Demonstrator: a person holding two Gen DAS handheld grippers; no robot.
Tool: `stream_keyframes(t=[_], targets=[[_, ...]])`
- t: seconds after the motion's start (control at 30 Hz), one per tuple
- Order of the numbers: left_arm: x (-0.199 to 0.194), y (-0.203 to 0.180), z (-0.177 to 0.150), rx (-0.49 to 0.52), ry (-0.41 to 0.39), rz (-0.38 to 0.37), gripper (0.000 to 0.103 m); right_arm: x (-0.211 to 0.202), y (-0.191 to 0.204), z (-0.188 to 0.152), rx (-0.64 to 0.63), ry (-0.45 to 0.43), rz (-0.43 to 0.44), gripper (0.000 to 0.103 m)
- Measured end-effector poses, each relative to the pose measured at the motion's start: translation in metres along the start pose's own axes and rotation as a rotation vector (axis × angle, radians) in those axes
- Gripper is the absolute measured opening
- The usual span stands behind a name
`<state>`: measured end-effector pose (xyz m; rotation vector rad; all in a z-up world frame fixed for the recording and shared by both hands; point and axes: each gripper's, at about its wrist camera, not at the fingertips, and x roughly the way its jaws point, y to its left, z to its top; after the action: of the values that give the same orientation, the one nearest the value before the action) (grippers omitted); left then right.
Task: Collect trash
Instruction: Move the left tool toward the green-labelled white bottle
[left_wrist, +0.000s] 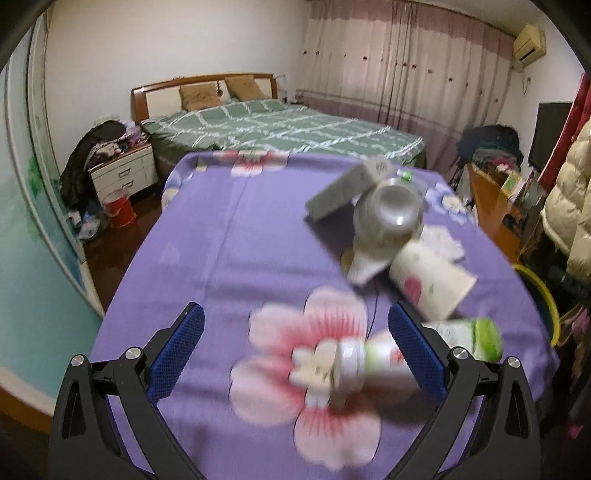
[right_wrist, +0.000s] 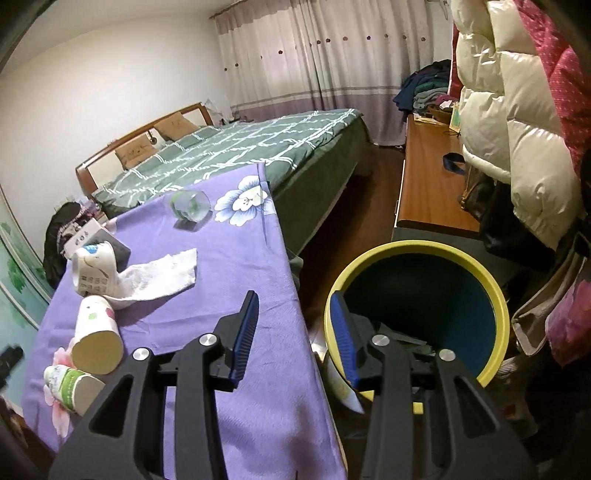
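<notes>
**Trash run: bin's ready, light stuff still scattered on the counter**

Biggest thing first: the yellow-rimmed bin (right_wrist: 495, 295) sits on the floor just off the counter's (right_wrist: 229, 236) right edge, at about 3 o'clock from the right hand-held gripper (right_wrist: 293, 334), which hangs over the gap between the two with its jaws spread and nothing in them. Some dark scraps already lie in the bin's bottom.

On the purple flowered cloth, going down in size:

- Grey carton (left_wrist: 340, 192) at 1 o'clock in the left view. Probably empty cardboard, stiff but crushable, so I'd pinch across the narrow sides.
- Clear plastic bottle (left_wrist: 388, 214) leaning against it. Looks empty, light, slick and springy; the neck seems the safer grab than the belly.
- Paper cup (left_wrist: 432, 284) lying on its side. Flimsy, so go gently at the rim or it folds.
- White tissue (right_wrist: 159, 277), soft, take it anywhere.
- Small green-and-white yogurt-type bottle (left_wrist: 373, 365), closest of all, lying between the blue pads of the left hand-held gripper (left_wrist: 295, 349) toward 3 o'clock. Those jaws are wide apart, not on it yet. It's smooth and round, so I'd guess it rolls; squeeze mid-body.

The left view is blurry, so fine detail is a guess.
</notes>
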<state>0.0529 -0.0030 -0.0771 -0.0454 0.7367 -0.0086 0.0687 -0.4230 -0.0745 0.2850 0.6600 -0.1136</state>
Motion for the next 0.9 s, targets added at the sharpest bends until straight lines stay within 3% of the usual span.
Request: stream_keyframes(t=[0.33,0.67,0.9], targets=[[0.024,-0.005,-0.042,0.043,0.157,-0.002,0.098,-0.016,-0.005,0.0,0.02,-0.038,0.0,0.043],[0.062,-0.004,-0.008,0.042,0.171,0.036,0.098,-0.006,0.001,-0.001,0.012,-0.013,0.009,0.043],[0.087,-0.021,0.022,0.091,0.14,0.054,0.098,-0.004,-0.004,0.0,0.025,-0.01,0.009,0.043]])
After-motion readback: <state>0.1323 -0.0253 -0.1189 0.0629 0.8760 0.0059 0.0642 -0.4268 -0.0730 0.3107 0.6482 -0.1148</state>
